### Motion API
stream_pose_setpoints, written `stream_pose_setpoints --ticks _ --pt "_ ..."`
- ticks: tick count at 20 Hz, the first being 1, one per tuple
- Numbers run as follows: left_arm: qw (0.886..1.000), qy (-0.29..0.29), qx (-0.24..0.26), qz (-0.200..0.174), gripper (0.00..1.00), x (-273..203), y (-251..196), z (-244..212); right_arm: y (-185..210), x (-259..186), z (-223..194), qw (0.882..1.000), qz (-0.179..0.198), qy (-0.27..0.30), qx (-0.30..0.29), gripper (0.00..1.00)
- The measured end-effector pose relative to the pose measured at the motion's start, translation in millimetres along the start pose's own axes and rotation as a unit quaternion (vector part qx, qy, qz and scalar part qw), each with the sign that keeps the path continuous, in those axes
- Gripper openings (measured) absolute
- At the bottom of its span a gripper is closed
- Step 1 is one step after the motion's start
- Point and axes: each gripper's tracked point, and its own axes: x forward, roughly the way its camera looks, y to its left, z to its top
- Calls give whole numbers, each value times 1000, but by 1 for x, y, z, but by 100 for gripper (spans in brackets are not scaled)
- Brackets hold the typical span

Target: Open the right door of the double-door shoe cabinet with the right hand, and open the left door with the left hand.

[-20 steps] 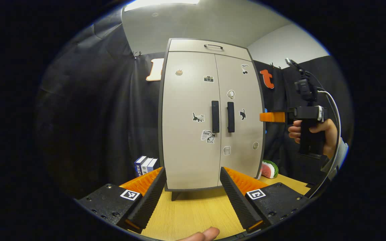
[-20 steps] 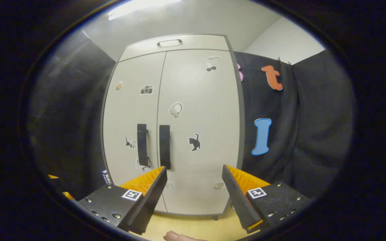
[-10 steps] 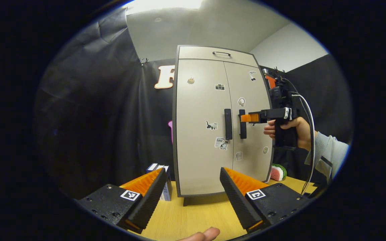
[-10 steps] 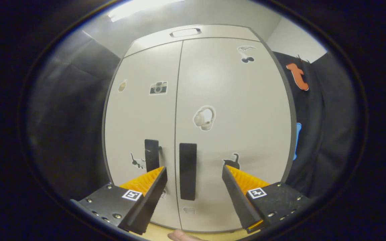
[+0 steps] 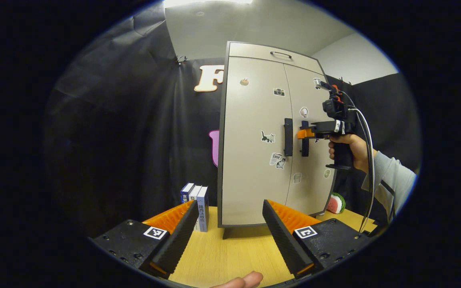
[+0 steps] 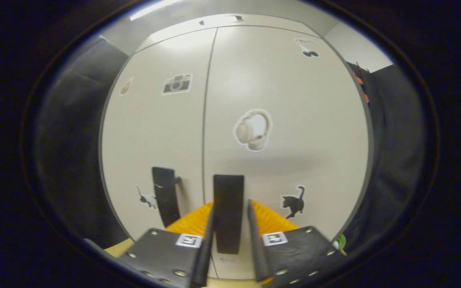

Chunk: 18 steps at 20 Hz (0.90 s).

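Standing on the bench (image 5: 230,256), the cabinet (image 5: 254,132) has both doors closed. The left door (image 5: 252,160) and the right door (image 5: 310,176) meet at a thin seam, and each carries a dark upright handle just beside this seam.

In the right gripper view the right tool (image 6: 228,234) is close to the cabinet front. Its two fingers are drawn near together, one on each side of the right handle (image 6: 228,212), and they seem to touch both sides of it, so the tool looks clamped on this handle. The left handle (image 6: 165,200) is just left of the seam, free and apart from the tool. Stickers lie on the doors: a camera (image 6: 177,83) on the left door, headphones (image 6: 253,130) above the right handle, and a black cat (image 6: 293,201) to the right of it.

In the left gripper view the left tool (image 5: 230,236) is low in front of the cabinet, well apart from it, with its fingers wide apart and nothing between them. Farther off, the right tool (image 5: 303,133) reaches the right handle (image 5: 305,140) from the right side, held by a hand (image 5: 350,146) with a grey sleeve (image 5: 392,184). The left handle (image 5: 288,137) stands just left of it, untouched.

Some books (image 5: 196,206) stand on the bench left of the cabinet, near its lower corner. A watermelon slice (image 5: 335,203) lies right of the cabinet, near its foot. A fingertip (image 5: 246,279) shows at the bottom edge, below the left tool.
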Motion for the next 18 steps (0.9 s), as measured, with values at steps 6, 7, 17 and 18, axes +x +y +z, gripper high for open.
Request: stream_pose_setpoints --ticks 6,7,17,18 --pt "1000 8 -3 13 100 -2 0 -5 -1 -1 -5 1000 -1 17 2 20" --pt "1000 11 -3 14 100 -5 -1 -6 -2 -4 -6 1000 -7 16 2 20" --pt "1000 -1 17 23 100 -27 -19 17 -11 -51 -5 999 24 21 15 19" --pt "1000 -3 15 21 99 -29 -24 20 -14 -56 -5 999 28 23 16 20"
